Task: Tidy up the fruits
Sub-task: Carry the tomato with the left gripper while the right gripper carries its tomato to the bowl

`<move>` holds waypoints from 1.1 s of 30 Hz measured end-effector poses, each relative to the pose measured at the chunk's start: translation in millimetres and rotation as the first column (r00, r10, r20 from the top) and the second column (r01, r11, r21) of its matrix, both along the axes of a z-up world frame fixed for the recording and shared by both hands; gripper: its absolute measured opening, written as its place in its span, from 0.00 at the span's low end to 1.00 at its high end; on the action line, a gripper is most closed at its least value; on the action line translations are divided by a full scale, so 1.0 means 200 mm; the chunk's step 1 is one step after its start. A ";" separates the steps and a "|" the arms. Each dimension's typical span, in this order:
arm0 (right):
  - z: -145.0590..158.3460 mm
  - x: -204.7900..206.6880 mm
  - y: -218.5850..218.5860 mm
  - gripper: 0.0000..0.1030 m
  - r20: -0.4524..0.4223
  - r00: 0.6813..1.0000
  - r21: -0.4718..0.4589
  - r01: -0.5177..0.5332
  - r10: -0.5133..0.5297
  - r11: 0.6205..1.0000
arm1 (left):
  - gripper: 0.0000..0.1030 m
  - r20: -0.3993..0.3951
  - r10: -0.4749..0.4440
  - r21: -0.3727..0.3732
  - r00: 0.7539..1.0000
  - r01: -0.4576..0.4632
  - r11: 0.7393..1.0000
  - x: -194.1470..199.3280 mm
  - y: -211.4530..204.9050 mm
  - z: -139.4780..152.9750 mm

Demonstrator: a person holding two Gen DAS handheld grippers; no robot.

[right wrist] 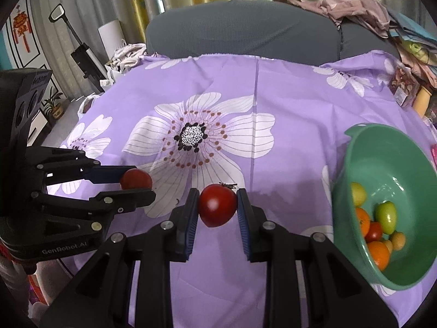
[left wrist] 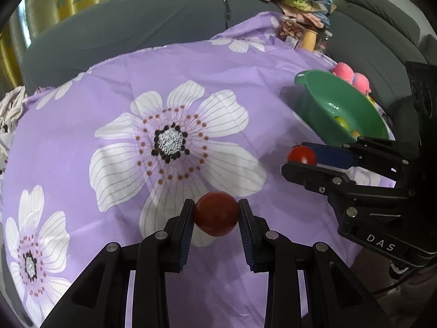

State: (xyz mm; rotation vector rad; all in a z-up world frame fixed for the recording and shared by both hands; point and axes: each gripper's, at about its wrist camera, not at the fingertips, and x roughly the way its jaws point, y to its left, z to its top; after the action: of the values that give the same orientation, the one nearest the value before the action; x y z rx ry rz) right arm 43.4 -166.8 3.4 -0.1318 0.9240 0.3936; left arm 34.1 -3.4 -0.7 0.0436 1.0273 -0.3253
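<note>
My left gripper (left wrist: 216, 210) is shut on a dark red tomato (left wrist: 216, 213) and holds it above the purple flowered cloth (left wrist: 164, 87). My right gripper (right wrist: 217, 201) is shut on a brighter red tomato (right wrist: 217, 209) with a stem. In the left wrist view the right gripper (left wrist: 299, 154) and its tomato (left wrist: 301, 156) show at the right, near the green bowl (left wrist: 341, 101). In the right wrist view the left gripper (right wrist: 136, 181) and its tomato (right wrist: 135, 179) show at the left. The green bowl (right wrist: 382, 164) at the right holds oranges, green fruits and a red one.
A grey sofa (right wrist: 240, 30) with piled clothes (right wrist: 355, 8) stands behind the cloth-covered table. A yellow jar and a snack packet (right wrist: 404, 90) sit at the table's far right. Pink plush balls (left wrist: 352, 75) lie behind the bowl.
</note>
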 end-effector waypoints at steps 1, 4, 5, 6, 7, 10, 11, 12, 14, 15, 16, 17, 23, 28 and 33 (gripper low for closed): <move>0.01 -0.01 -0.01 0.27 0.005 1.000 0.001 0.002 -0.002 1.000 | 0.31 0.007 -0.003 0.001 1.000 0.003 1.000 0.00 -0.01 0.01; 0.04 -0.03 -0.03 0.27 0.022 1.000 0.008 0.009 -0.010 1.000 | 0.31 0.021 -0.014 0.000 1.000 0.014 1.000 -0.01 -0.04 0.05; 0.05 -0.04 -0.05 0.27 0.027 1.000 0.011 0.013 -0.013 1.000 | 0.31 0.027 -0.020 0.004 0.999 0.020 1.000 -0.01 -0.06 0.06; 0.06 -0.05 -0.05 0.27 0.032 0.999 0.013 0.016 -0.016 1.000 | 0.31 0.030 -0.024 0.005 0.999 0.024 1.000 -0.02 -0.07 0.07; 0.07 -0.05 -0.07 0.27 0.037 0.999 0.016 0.020 -0.020 1.000 | 0.31 0.033 -0.029 0.006 0.999 0.028 1.000 -0.02 -0.08 0.07; 0.09 -0.07 -0.10 0.27 0.051 0.998 0.022 0.029 -0.030 0.999 | 0.31 0.043 -0.043 0.012 0.998 0.042 0.999 -0.02 -0.12 0.10; 0.10 -0.08 -0.11 0.27 0.056 0.998 0.023 0.032 -0.033 0.999 | 0.31 0.046 -0.047 0.014 0.998 0.047 0.999 -0.03 -0.13 0.11; 0.10 -0.08 -0.12 0.27 0.061 0.997 0.025 0.035 -0.036 0.999 | 0.31 0.050 -0.054 0.017 0.997 0.053 0.998 -0.03 -0.14 0.12; 0.12 -0.09 -0.14 0.27 0.071 0.997 0.029 0.041 -0.043 0.999 | 0.31 0.054 -0.063 0.019 0.997 0.062 0.998 -0.03 -0.17 0.13; 0.12 -0.10 -0.15 0.27 0.075 0.996 0.031 0.044 -0.047 0.999 | 0.31 0.057 -0.070 0.020 0.996 0.069 0.997 -0.03 -0.18 0.14; 0.13 -0.10 -0.16 0.27 0.078 0.996 0.032 0.048 -0.050 0.998 | 0.31 0.059 -0.074 0.023 0.995 0.073 0.997 -0.03 -0.20 0.15; 0.13 -0.11 -0.17 0.27 0.081 0.995 0.035 0.054 -0.057 0.998 | 0.31 0.063 -0.081 0.025 0.995 0.079 0.997 -0.03 -0.21 0.15; 0.14 -0.11 -0.25 0.27 0.089 0.992 0.048 0.087 -0.091 0.995 | 0.31 0.076 -0.111 0.030 0.991 0.109 0.994 -0.02 -0.29 0.19; 0.16 -0.12 -0.33 0.27 0.098 0.988 0.058 0.117 -0.122 0.991 | 0.31 0.081 -0.137 0.029 0.987 0.135 0.990 0.00 -0.37 0.21; 0.17 -0.13 -0.42 0.27 0.107 0.982 0.068 0.151 -0.157 0.986 | 0.31 0.086 -0.170 0.029 0.982 0.168 0.985 0.03 -0.47 0.23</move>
State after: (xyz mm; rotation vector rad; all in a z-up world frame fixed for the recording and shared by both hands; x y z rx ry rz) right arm 18.3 -250.0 36.7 -0.0270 0.8051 0.2670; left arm 40.2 -97.3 45.3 0.1645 0.9416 -0.4631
